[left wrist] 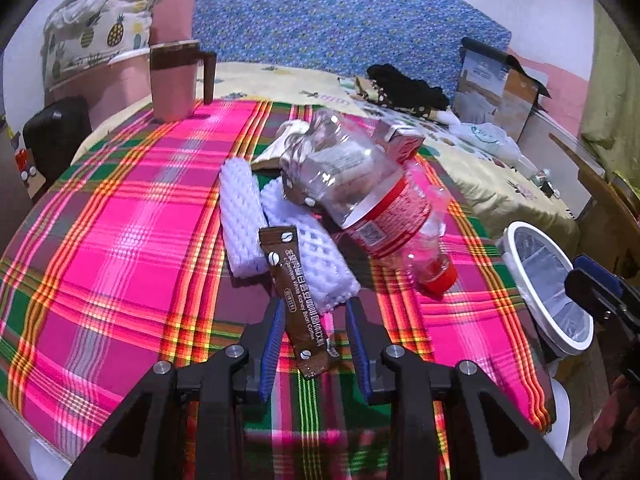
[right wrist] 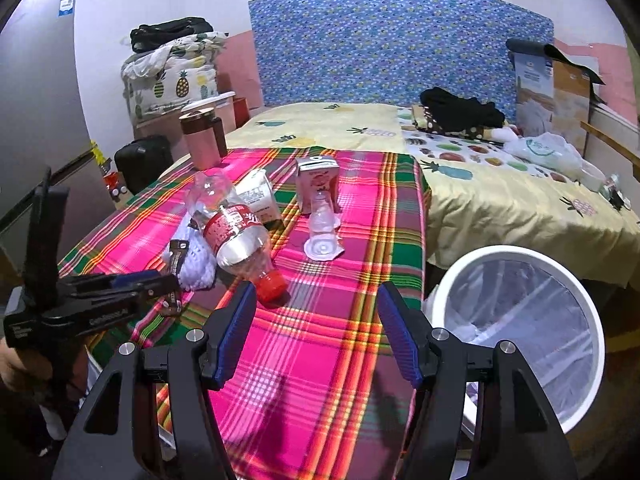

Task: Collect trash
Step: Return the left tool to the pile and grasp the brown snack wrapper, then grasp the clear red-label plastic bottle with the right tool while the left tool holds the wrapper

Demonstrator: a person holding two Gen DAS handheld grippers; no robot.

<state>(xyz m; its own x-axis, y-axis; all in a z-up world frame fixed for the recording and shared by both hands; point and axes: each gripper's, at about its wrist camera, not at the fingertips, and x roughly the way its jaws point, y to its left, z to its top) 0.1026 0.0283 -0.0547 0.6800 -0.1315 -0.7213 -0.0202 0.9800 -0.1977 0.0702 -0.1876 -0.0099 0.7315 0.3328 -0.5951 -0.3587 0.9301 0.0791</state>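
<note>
- My left gripper (left wrist: 314, 322) hung low over the plaid surface (left wrist: 132, 248), its fingers (left wrist: 272, 344) parted on either side of a brown coffee sachet (left wrist: 296, 296) without pinching it.
- The sachet lay flat, its far end resting on a white foam net (left wrist: 308, 256); a second foam net (left wrist: 242, 220) lay just beside.
- A crushed clear bottle (left wrist: 372, 200) with a red cap lay on its side to the right.
- My right gripper (right wrist: 316, 332) was wide open and held nothing.
- A clear plastic cup (right wrist: 322, 228) lay tipped before a small pink carton (right wrist: 318, 186).
- The white bin (right wrist: 520, 332) stood beside the surface, to my right.
</note>
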